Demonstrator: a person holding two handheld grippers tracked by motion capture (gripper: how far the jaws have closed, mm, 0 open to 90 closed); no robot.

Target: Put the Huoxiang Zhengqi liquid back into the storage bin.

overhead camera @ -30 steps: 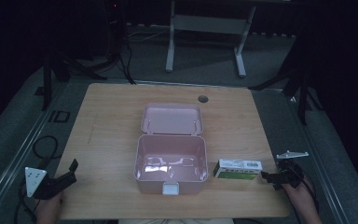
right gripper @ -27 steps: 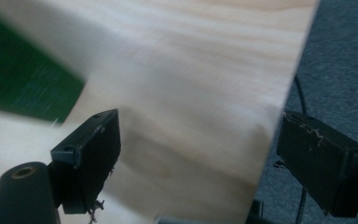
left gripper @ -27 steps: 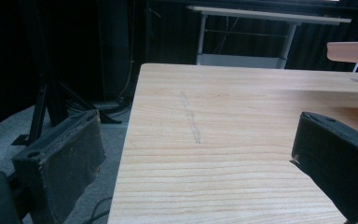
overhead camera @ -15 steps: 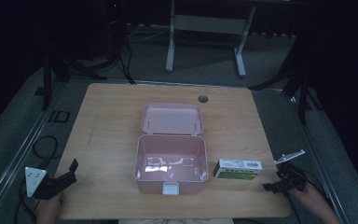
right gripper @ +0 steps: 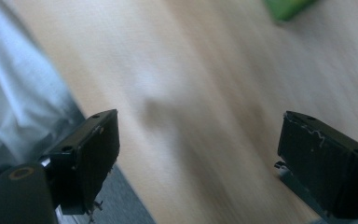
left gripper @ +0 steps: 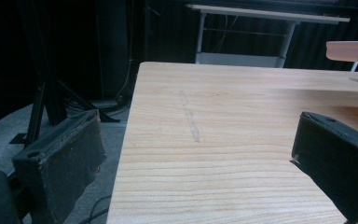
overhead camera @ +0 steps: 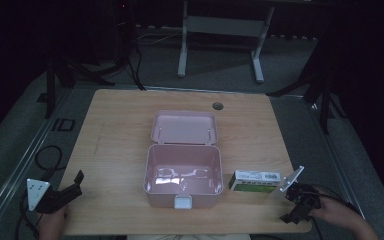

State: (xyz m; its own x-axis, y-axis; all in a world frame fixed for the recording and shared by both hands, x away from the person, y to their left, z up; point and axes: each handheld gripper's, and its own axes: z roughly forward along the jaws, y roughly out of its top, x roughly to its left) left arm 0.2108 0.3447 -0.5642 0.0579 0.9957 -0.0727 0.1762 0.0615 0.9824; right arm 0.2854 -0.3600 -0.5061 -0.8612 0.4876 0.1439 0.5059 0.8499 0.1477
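**Entry: small carton, right of open case — nearest to right gripper**

- Counter (overhead camera: 120, 125): pale wood, a round hole at its far edge.
- Pink case (overhead camera: 183, 181): centre of the counter, lid thrown back toward the far side, interior apparently bare, latch tab on the near wall.
- Green-and-white carton (overhead camera: 255, 181): lies flat on the counter just beside the case's right wall, apart from it. Long axis runs left to right, parallel to the near edge.
- Right gripper (overhead camera: 300, 204): at the near right corner, jaws spread wide, holding nothing. The carton lies to its left and slightly farther in, close by; its own view is motion-blurred, with a green corner at the top.
- Left gripper (overhead camera: 67, 192): near left corner, jaws wide apart, empty, well apart from the carton, with the case between.
- Judgement: the right hand is the nearer; a grip across the carton's short width looks the natural approach.
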